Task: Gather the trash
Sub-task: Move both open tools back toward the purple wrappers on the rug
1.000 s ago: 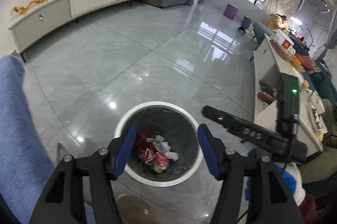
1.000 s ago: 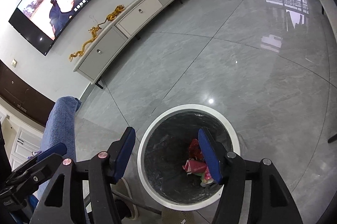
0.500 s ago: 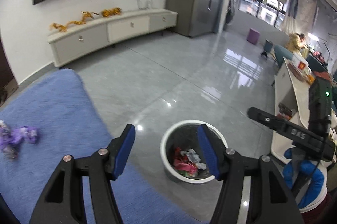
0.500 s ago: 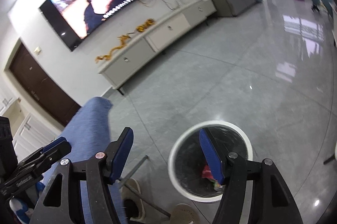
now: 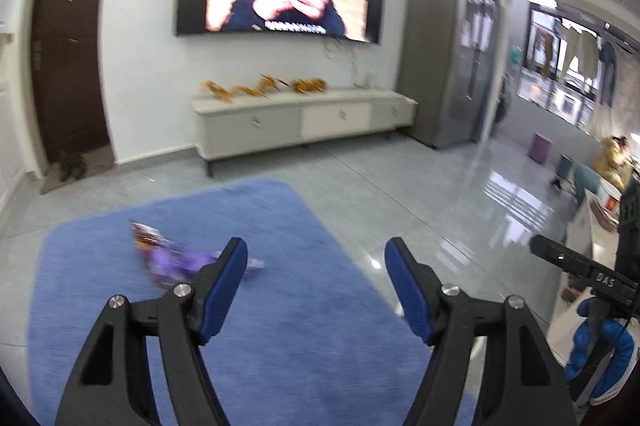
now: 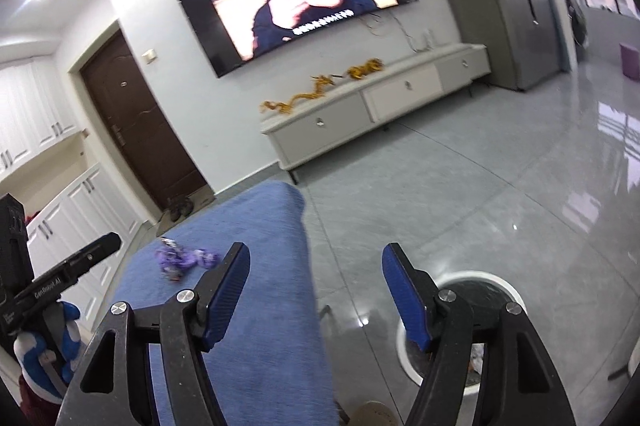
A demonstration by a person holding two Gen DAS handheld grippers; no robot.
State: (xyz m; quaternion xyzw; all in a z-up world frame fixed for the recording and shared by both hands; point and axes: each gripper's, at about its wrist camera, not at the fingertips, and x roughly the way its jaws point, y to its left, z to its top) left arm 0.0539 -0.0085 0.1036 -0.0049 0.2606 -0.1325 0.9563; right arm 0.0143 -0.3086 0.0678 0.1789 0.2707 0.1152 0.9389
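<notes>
Both of your tools are empty, so you are between pieces: the drop into the bin looks done and the step in hand is the reach for the next bit of trash. Your left tool (image 5: 314,288) has its blue-padded jaws spread, and they have just been opening wider with nothing between them. Your right tool (image 6: 316,292) is also spread and bare, its jaws having just opened a little further.

The crumpled purple plastic wrapper (image 5: 172,260) lies on the blue fabric-covered bench (image 5: 280,326), toward its far left part, just beyond your left tool's left pad and blurred in that view. From the right wrist it sits well left of the right tool (image 6: 186,260). The round white-rimmed waste bin with a black liner (image 6: 472,276) stands on the glossy grey tiled floor (image 6: 500,185), low at the right, partly behind your right tool's right finger.

Your left tool looks the better placed. You need to swing it left, lower it so both pads straddle the wrapper, then pinch; the thin crumpled film may slip, so take it across the bulk
</notes>
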